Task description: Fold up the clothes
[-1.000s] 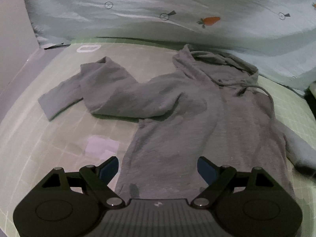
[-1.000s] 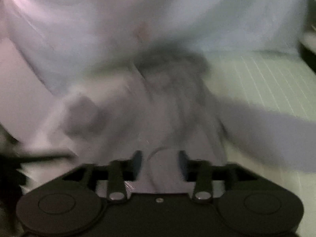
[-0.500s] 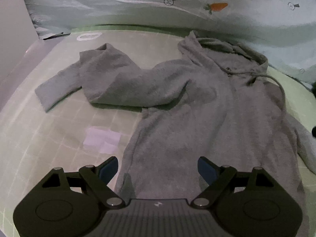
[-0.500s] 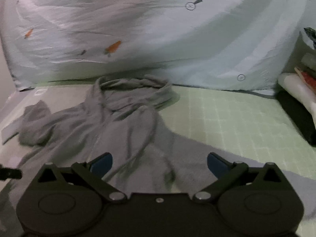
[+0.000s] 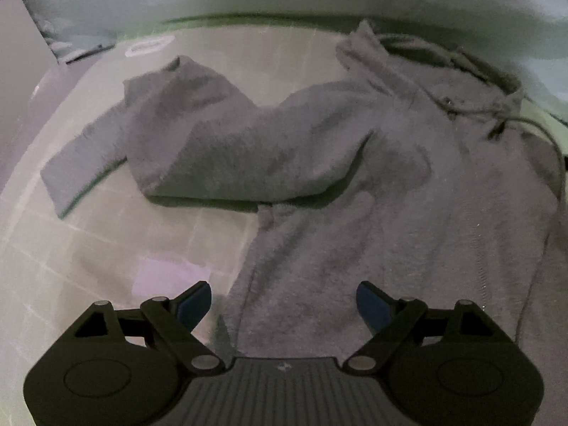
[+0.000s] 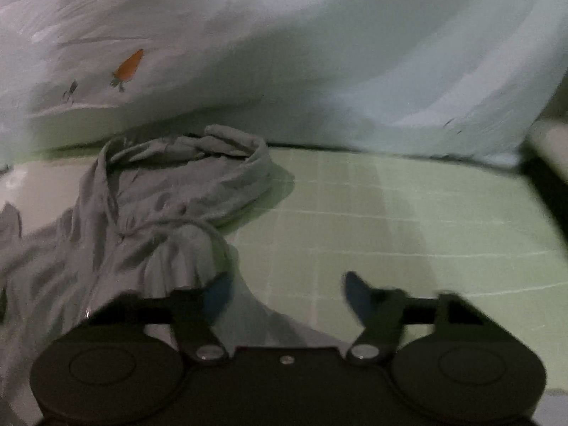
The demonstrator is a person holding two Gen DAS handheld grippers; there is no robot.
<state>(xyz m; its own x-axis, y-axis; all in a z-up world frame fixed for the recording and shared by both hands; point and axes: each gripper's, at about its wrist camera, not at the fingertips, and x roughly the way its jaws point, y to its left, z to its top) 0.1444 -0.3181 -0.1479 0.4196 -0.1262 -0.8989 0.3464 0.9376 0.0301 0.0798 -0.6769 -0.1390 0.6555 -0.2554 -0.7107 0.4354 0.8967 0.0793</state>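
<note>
The green grid mat is bearing the grey hoodie; your left gripper is gaping above its hem, and your right gripper, jaws just closing, is grasping nothing.

My left wrist camera sat just behind the left gripper and looked steeply down along its fingers, close over the lower body of the grey hoodie spread on the green checked mat. My right wrist camera rode behind the right gripper, tilted less steeply, facing the hood and the carrot-print sheet at the back. That view was blurred, so its nearness was probably similar. Both views shared the hood, the mat and the sheet.
</note>
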